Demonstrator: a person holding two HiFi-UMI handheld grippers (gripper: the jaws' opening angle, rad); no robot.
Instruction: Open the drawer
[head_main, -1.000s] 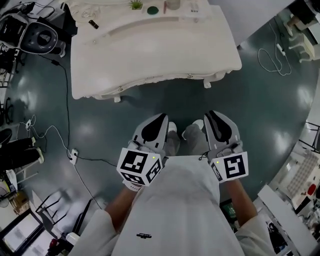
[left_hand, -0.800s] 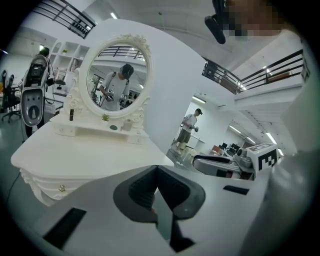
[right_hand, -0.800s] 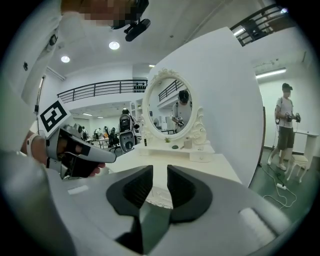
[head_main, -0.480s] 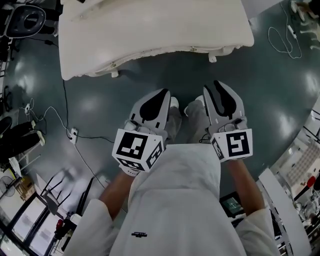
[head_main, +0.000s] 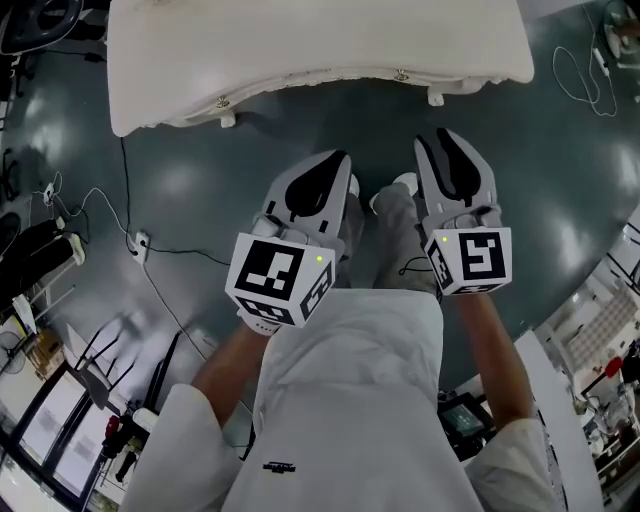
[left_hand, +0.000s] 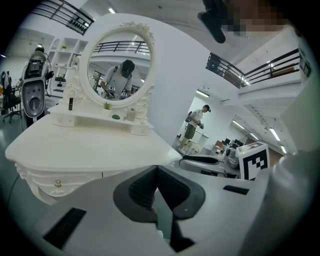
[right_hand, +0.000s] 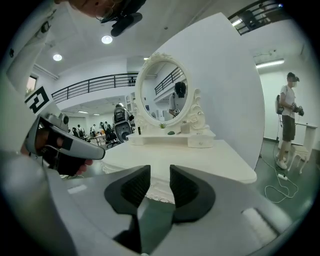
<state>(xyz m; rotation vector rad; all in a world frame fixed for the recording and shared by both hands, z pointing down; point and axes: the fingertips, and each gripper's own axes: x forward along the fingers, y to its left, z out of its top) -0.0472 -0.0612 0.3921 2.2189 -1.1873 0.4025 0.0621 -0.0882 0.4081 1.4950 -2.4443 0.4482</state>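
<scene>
The white dressing table (head_main: 320, 45) stands in front of the person. Its drawer (left_hand: 70, 179) sits closed in the table's front, just under the top, with a small knob (left_hand: 57, 183) on it. Both grippers hang before the table, well apart from it. The left gripper (left_hand: 156, 169) has its jaws pressed together, empty. The right gripper (right_hand: 160, 175) has its jaws spread - they have just been opening - with nothing between them.

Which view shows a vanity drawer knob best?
Left gripper view: the knob shows clearly, nearly face-on, on the vanity front. The head view shows two knobs only as specks from above. In the right gripper view no knob can be made out.
</scene>
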